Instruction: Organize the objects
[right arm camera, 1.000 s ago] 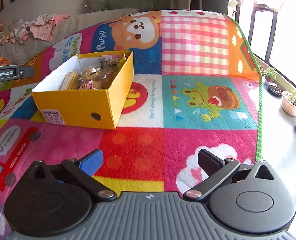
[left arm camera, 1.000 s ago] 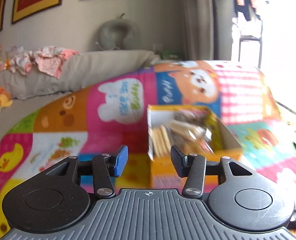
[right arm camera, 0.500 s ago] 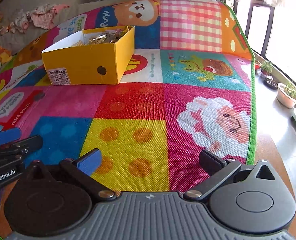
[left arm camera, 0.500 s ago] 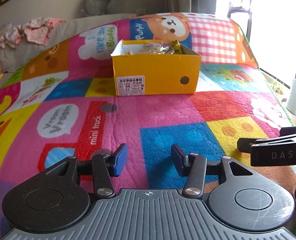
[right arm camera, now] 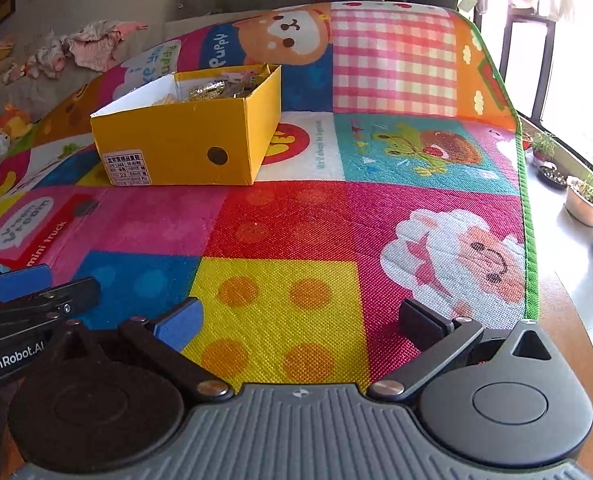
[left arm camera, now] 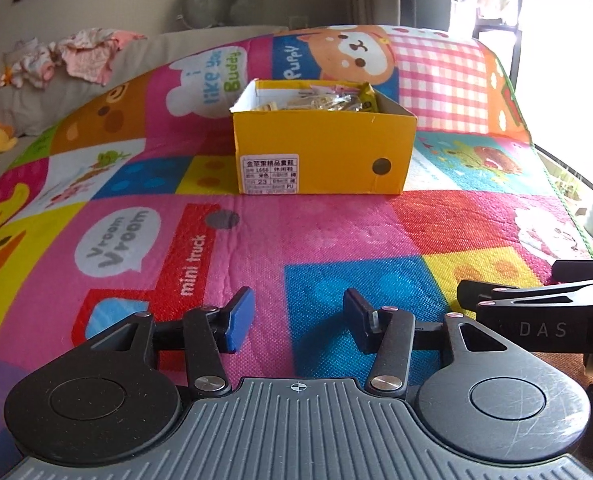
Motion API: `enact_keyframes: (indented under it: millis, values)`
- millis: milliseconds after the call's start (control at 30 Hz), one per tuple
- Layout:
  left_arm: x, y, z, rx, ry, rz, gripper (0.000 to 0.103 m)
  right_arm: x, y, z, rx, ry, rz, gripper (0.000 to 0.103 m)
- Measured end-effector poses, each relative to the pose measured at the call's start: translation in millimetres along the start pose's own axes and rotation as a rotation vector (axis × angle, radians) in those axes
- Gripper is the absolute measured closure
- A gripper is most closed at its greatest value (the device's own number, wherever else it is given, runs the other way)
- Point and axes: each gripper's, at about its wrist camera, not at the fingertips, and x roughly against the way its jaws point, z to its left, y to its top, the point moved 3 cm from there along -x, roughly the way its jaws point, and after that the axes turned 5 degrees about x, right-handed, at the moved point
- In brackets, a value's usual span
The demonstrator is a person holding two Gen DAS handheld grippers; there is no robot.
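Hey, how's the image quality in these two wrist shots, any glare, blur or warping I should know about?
Left wrist view: sharp, but the window at right is blown out to white and the play mat bulges from fisheye. Right wrist view: also sharp, the window glares, the mat's green edge curves, and the small label on the yellow box is too small to read.

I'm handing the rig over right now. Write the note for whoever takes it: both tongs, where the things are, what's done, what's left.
Left tongs: open, empty, low over the play mat.
Right tongs: open wide, empty, beside the left, over the mat's near edge.
Yellow box: on the mat ahead of both, open-topped, with wrapped snack packets inside.
Done: no loose items show on the mat.
Left: cannot tell; check the box contents before moving on.
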Motion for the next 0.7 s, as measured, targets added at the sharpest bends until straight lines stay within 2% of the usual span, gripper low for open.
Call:
enact_keyframes:
  millis: [333,433,600,700]
  values:
    - [-1.0,0.1,-1.3,0.015,0.008,-0.001,0.048,-5.6,3.2,0.5,0.003,0.007,-0.009,0.000]
    - [-1.0,0.3,-0.9,0.018,0.006,-0.001,0.048,-3.8,0.7,0.7,-0.019,-0.013,-0.019,0.000]
    - [-1.1,0.3,-0.8,0.018,0.005,-0.001,0.048,-0.8,-2.6,-6.2,-0.081,-0.100,-0.019,0.000]
    - [-0.9,0.1,-1.3,0.014,0.008,-0.001,0.048,-3.8,0.3,-1.1,-0.026,-0.083,-0.019,0.000]
